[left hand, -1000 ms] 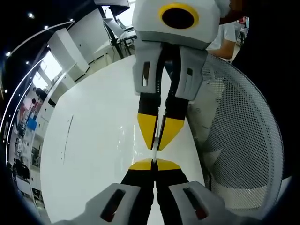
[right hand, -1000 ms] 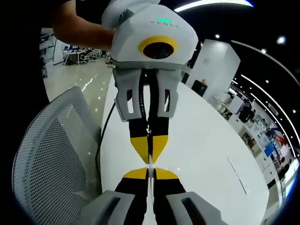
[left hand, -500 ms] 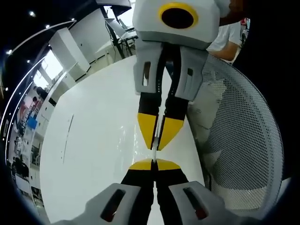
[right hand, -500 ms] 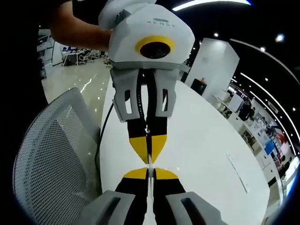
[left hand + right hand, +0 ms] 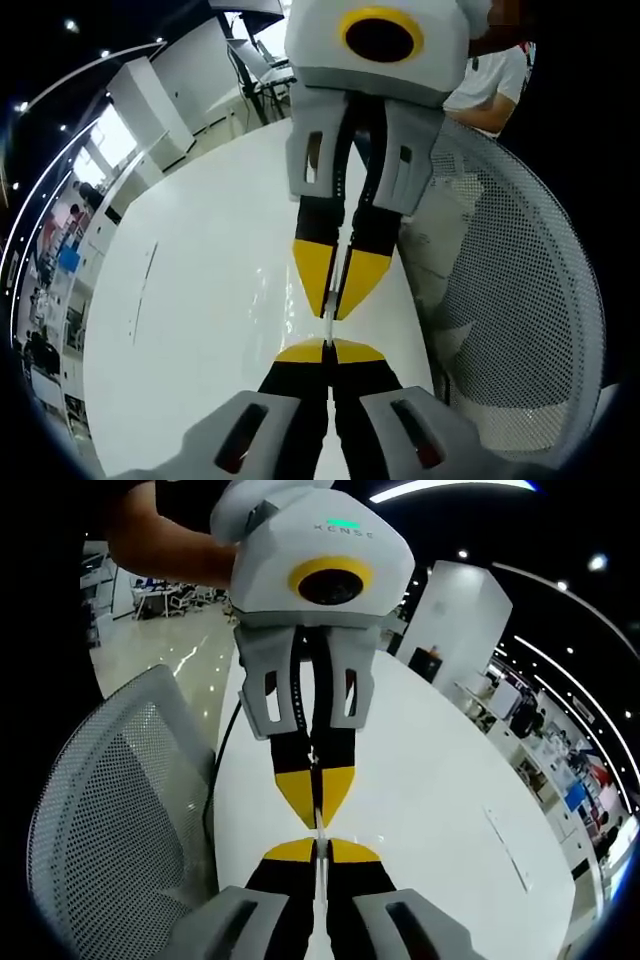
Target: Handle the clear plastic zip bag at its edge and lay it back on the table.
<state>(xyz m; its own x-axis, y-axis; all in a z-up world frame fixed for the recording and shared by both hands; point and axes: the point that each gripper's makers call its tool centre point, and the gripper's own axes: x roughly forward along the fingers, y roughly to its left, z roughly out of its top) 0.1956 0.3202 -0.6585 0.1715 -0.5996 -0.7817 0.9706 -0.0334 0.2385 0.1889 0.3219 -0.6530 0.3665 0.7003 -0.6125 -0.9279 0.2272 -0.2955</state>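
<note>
The clear plastic zip bag [image 5: 328, 328] shows edge-on as a thin pale strip stretched between the two grippers above the white table [image 5: 200, 300]. In the left gripper view my left gripper [image 5: 328, 347] is shut on its near end. My right gripper [image 5: 336, 305] comes down from the top, facing mine, and is shut on the same edge. In the right gripper view my right gripper [image 5: 318, 848] pinches the bag [image 5: 319, 830] from below. The left gripper [image 5: 317, 810] grips it from above, tip almost against tip. The rest of the bag is too thin to make out.
A white mesh chair [image 5: 520, 300] [image 5: 110, 810] stands at the table's edge beside the grippers. A black cable [image 5: 226, 745] runs along that edge. A thin strip [image 5: 146, 290] lies on the table farther off. A person in a white shirt [image 5: 490, 80] stands behind.
</note>
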